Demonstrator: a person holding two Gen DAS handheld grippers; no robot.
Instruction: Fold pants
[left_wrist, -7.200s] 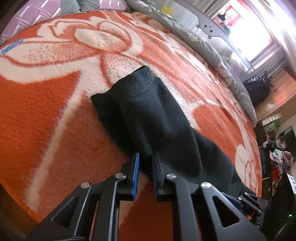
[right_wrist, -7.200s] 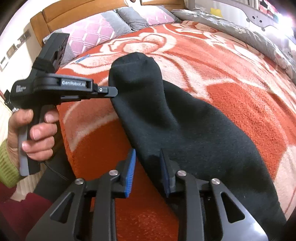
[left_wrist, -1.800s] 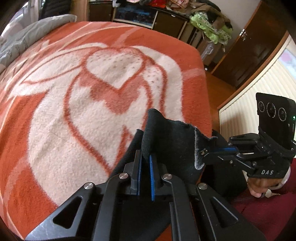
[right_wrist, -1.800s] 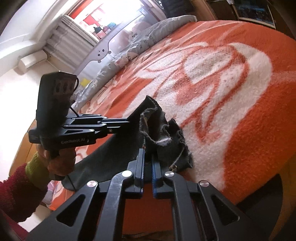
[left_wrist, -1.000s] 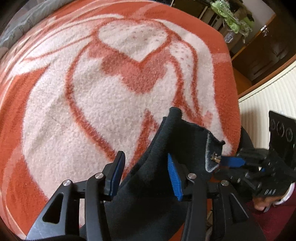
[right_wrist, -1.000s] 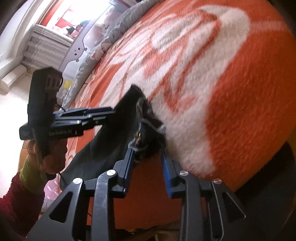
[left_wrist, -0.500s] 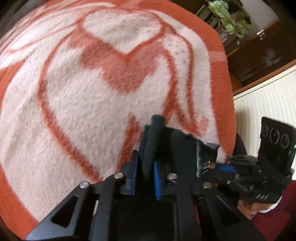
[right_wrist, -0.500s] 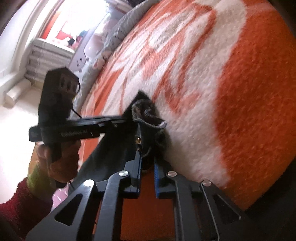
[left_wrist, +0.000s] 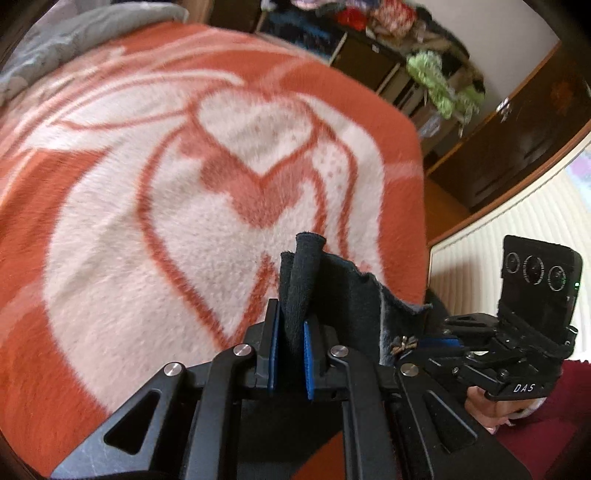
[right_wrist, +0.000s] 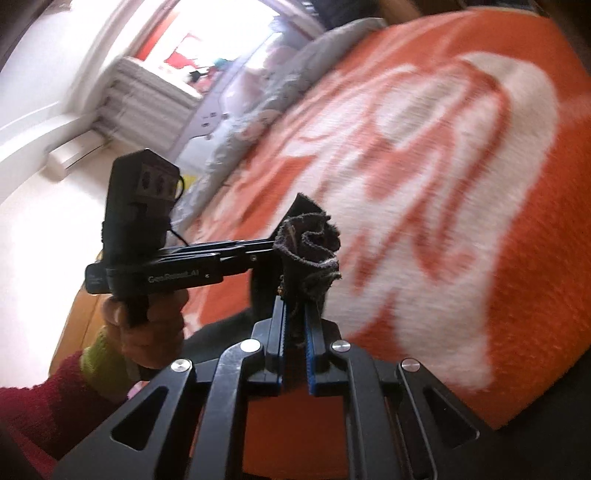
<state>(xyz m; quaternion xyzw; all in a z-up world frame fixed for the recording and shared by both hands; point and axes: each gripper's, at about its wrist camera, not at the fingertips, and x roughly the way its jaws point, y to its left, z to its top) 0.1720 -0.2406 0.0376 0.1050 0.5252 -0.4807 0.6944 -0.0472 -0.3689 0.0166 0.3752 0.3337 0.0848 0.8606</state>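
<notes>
Black pants (left_wrist: 301, 280) with a pale grey inner side. Orange blanket (left_wrist: 110, 229) with a white heart-and-swirl pattern. Black left tool (left_wrist: 290, 354) and black right tool (right_wrist: 295, 354) with blue pads. Dark red sleeve (right_wrist: 40, 410), yellow-green cuff.

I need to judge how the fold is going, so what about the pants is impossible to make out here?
- Left wrist view: most of the pants is hidden behind the left gripper; legs unseen.
- Right wrist view: the right gripper hides the cloth below the bunched edge; blanket is motion-blurred.
- Small metal trim too small to identify.
</notes>
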